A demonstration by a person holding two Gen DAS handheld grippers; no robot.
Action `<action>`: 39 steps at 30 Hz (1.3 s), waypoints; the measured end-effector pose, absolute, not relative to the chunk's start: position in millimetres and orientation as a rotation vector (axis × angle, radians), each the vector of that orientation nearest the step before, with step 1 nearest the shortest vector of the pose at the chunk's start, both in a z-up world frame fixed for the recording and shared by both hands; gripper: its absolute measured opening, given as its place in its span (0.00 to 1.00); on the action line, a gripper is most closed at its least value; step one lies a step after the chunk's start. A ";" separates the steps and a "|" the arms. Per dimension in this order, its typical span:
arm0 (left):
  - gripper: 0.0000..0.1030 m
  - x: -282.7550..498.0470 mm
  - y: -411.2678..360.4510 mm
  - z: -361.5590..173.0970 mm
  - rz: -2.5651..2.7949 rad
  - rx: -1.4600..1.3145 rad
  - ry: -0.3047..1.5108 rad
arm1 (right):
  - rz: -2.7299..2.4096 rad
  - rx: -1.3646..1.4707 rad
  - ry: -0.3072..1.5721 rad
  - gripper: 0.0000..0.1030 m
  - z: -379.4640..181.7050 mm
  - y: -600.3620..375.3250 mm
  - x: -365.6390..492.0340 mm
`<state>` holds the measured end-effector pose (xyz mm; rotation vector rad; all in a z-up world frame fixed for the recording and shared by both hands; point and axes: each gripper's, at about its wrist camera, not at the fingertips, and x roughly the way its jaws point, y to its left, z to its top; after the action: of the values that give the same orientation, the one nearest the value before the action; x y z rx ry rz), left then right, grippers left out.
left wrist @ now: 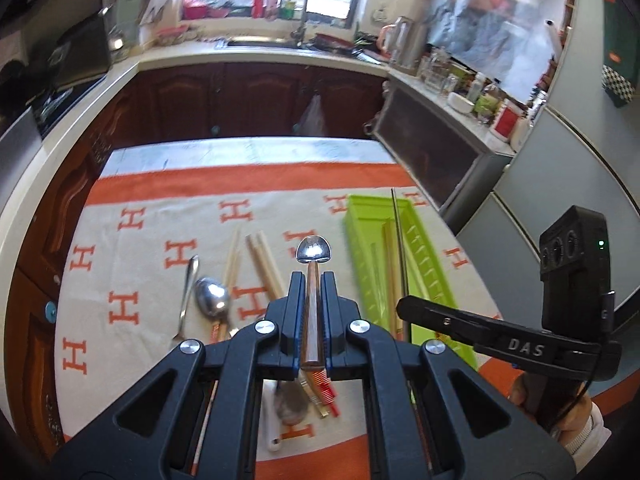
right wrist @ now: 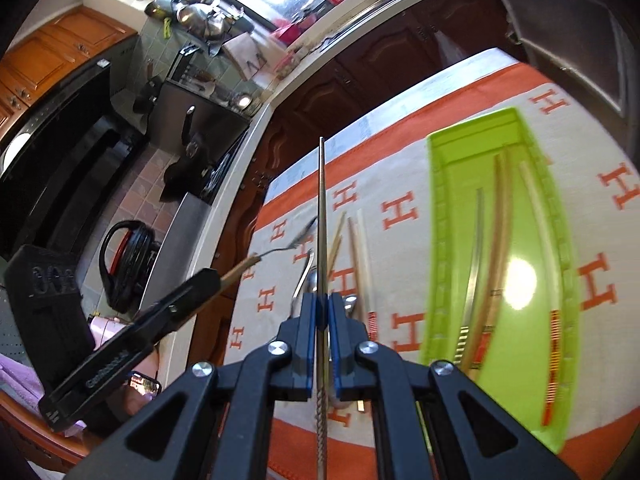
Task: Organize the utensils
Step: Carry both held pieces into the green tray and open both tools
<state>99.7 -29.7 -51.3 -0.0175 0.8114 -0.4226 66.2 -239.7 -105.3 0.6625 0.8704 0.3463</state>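
Left gripper [left wrist: 311, 280] was clamped on a wooden-handled spoon [left wrist: 313, 249], right gripper [right wrist: 323, 300] pinched a metal chopstick [right wrist: 322, 200]; I'd line both lengthwise over the green tray [right wrist: 440, 240] before releasing

My table [left wrist: 168, 152] wears an orange-and-cream H-patterned cloth [left wrist: 160, 216]. On it lie a green tray [left wrist: 424, 264], loose wooden chopsticks [left wrist: 262, 264], a metal spoon [left wrist: 212, 298] and a thin spoon handle [left wrist: 187, 296].

Each black tool [left wrist: 313, 280] has blue finger pads [right wrist: 319, 312], silver screws and white lettering.
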 end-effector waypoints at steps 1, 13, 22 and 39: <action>0.05 97.4 -40.7 -47.7 -0.433 -0.010 0.804 | 0.331 0.667 0.868 0.06 -103.4 -248.7 65.5; 0.05 96.3 -157.6 -75.5 -0.492 0.076 0.866 | 0.167 0.649 0.954 0.06 -117.5 -322.9 77.3; 0.05 95.1 -182.7 -126.2 -0.487 0.158 0.939 | 0.100 0.563 1.057 0.07 -145.7 -327.3 95.9; 0.18 75.5 -143.6 -119.7 -0.371 0.187 0.994 | 0.043 0.462 1.087 0.17 -145.8 -310.5 65.4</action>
<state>75.5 -143.6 -119.7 0.1870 0.9942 -0.3711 65.4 -310.5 -145.8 0.4618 1.0874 0.0434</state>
